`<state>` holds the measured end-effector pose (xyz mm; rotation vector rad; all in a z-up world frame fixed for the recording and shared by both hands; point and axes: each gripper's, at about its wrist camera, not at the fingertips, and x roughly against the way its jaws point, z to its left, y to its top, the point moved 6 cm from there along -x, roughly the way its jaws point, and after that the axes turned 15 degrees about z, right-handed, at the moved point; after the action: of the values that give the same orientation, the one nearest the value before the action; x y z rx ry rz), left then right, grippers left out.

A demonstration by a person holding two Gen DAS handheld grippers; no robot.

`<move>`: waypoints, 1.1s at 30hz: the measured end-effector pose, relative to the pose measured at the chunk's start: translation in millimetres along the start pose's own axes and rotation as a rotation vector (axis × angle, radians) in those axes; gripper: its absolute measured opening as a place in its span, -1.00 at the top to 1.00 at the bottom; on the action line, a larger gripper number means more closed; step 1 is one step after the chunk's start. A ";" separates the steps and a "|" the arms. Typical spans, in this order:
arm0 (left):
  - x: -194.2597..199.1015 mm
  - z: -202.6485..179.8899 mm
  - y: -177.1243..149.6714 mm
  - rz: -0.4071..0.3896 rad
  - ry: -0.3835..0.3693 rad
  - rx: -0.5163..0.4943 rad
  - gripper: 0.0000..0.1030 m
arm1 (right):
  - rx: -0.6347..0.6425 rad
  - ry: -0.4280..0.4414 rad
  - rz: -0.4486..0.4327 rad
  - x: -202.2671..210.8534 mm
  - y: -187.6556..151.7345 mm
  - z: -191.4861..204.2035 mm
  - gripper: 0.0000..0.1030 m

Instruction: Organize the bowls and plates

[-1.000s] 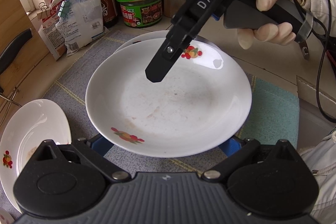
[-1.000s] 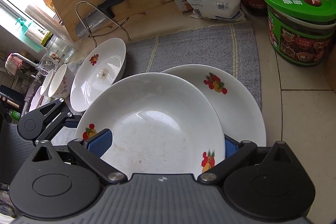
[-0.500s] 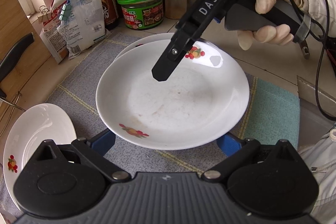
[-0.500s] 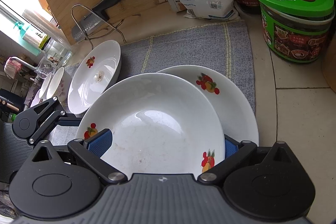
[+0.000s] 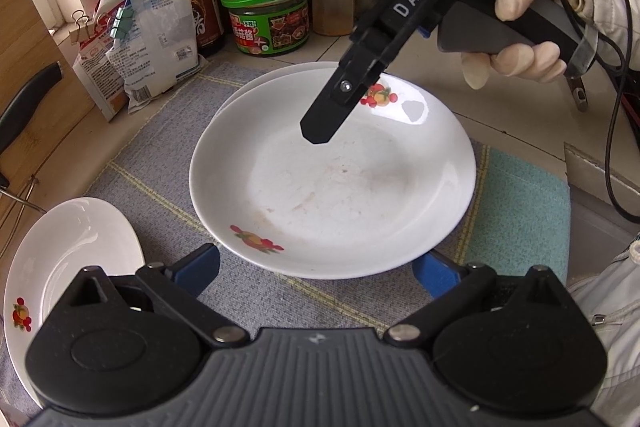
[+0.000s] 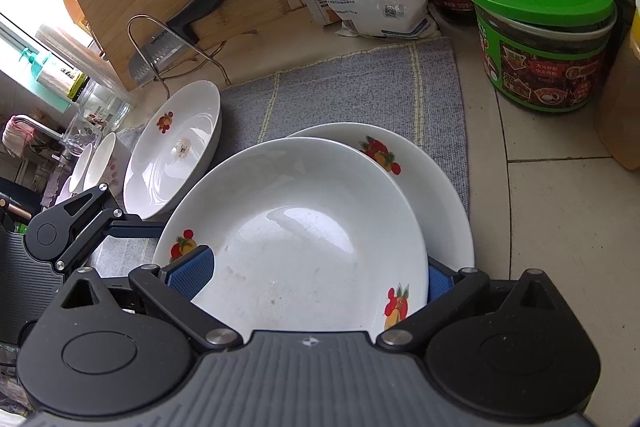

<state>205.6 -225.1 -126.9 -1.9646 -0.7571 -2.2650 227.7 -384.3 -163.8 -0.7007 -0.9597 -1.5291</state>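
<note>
The grey cloth mat (image 5: 168, 155) has not moved, and the stack in its middle is holding. The top plate (image 5: 332, 179) sits inside the lower plate (image 6: 440, 179), shifted a little toward the near side, so a crescent of the lower rim shows at the far edge. What has changed is my distance from it. A second ago the top plate's near rim lay between my left claw's pads; now it lies just beyond them, with a strip of mat opening up in between. I take that as the plate being set down and let go.

The third plate (image 5: 76, 259), at the near left edge of the mat, has come further into the left view, and I judge it the next one to stack.

My left claw (image 5: 314, 267) is pulled back, its pads wide apart and holding nothing. My right claw (image 6: 312, 277) is also spread, hovering over the top plate's right side without pinching it. The small bowls (image 6: 100, 163) wait further left, beyond the third plate, untouched.
</note>
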 end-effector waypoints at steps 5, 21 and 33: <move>0.0 0.8 -0.3 -0.004 0.002 -0.001 -0.98 | -0.006 -0.006 -0.001 1.1 -0.6 0.0 -1.00; -6.5 0.5 5.4 -0.026 -0.020 -0.032 -0.98 | -0.026 -0.042 -0.020 12.0 -7.9 -4.2 -1.00; -6.8 1.0 6.2 -0.034 -0.019 -0.013 -0.98 | -0.005 -0.087 -0.031 17.1 -11.2 0.5 -1.00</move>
<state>209.9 -232.0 -131.2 -1.9964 -0.7858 -2.2792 213.6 -392.0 -151.2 -0.7642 -1.0367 -1.5385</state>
